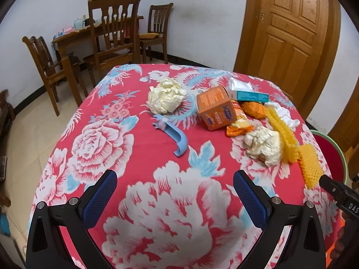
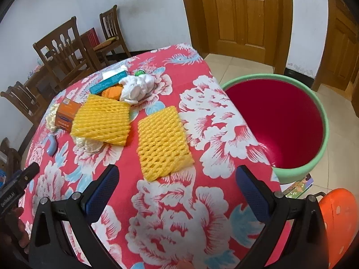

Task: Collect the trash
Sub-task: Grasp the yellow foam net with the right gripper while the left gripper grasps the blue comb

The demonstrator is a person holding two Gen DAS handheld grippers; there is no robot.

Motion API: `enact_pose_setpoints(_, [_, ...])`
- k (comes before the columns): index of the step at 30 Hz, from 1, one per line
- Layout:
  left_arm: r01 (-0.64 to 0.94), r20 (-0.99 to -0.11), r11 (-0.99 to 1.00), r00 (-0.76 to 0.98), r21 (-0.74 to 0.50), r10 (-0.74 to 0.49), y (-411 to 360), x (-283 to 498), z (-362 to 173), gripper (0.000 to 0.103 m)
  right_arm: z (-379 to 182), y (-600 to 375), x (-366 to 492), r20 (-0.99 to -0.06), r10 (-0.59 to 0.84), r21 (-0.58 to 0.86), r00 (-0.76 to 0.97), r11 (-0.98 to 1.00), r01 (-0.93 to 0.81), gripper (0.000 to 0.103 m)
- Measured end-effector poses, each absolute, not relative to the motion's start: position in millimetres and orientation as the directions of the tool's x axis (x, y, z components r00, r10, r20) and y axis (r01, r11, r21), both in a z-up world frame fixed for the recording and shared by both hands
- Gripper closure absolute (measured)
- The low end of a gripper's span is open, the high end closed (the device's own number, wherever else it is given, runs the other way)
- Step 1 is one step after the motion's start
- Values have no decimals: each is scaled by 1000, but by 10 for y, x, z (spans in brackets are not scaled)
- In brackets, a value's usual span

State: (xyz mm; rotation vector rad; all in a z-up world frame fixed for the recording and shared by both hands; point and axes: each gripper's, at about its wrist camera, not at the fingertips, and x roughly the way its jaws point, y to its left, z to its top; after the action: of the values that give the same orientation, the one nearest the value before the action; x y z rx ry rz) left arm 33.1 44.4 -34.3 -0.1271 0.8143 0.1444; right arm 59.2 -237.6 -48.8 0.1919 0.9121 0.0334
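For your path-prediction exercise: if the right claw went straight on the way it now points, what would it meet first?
Probably the nearer flat yellow foam fruit net, lying on the floral tablecloth just ahead between the open right claw; depth is uncertain.

A floral red tabletop (image 1: 157, 201) fills the middle. Wooden chairs (image 1: 112, 35) stand at ten o'clock, a wooden door (image 1: 289, 27) at one. An orange stool (image 2: 336, 219) sits at four o'clock.

Yellow foam nets (image 2: 165, 142), crumpled paper (image 1: 167, 97), boxes, perhaps wrappers, beside red bin (image 2: 280, 121).
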Motion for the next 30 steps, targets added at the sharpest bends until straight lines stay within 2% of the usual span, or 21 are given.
enact_pose_setpoints(3, [-177, -735, 982, 674, -64, 74, 495, 449, -377, 9, -531, -2382, 651, -787, 112, 178, 606, 983, 50, 1])
enact_pose_setpoints(7, [-166, -751, 984, 658, -70, 58, 513, 630, -450, 27, -580, -2398, 713, -792, 116, 178, 599, 983, 45, 3])
enact_pose_setpoints(12, [-156, -774, 985, 632, -70, 45, 478, 873, -565, 34, -604, -2388, 792, -790, 116, 170, 603, 985, 32, 19])
enact_pose_setpoints(16, [-157, -792, 984, 610, -78, 34, 461, 979, -653, 53, -610, -2354, 839, -786, 106, 148, 609, 989, 20, 26])
enact_pose_setpoints(19, [-152, -785, 987, 617, -48, 57, 425, 983, -656, 61, -610, -2329, 834, -781, 101, 134, 616, 991, 7, 36])
enact_pose_setpoints(21, [-147, -783, 988, 619, -43, 58, 417, 971, -652, 72, -605, -2324, 829, -778, 115, 143, 618, 990, -4, 50])
enact_pose_setpoints(23, [-144, -781, 988, 622, -45, 56, 414, 958, -650, 87, -601, -2308, 820, -776, 131, 153, 617, 988, -17, 57])
enact_pose_setpoints(25, [-134, -779, 989, 626, -59, 39, 415, 938, -637, 91, -598, -2295, 805, -777, 138, 158, 615, 987, -21, 63])
enact_pose_setpoints(27, [-128, -771, 990, 636, -63, 33, 411, 903, -606, 91, -585, -2297, 783, -776, 137, 162, 616, 987, -17, 73])
enact_pose_setpoints(29, [-117, -759, 991, 650, -69, 24, 399, 852, -555, 91, -557, -2301, 745, -769, 140, 163, 624, 986, -20, 78])
enact_pose_setpoints(30, [-112, -755, 991, 656, -77, 15, 395, 823, -523, 91, -541, -2302, 724, -766, 141, 164, 627, 986, -21, 86])
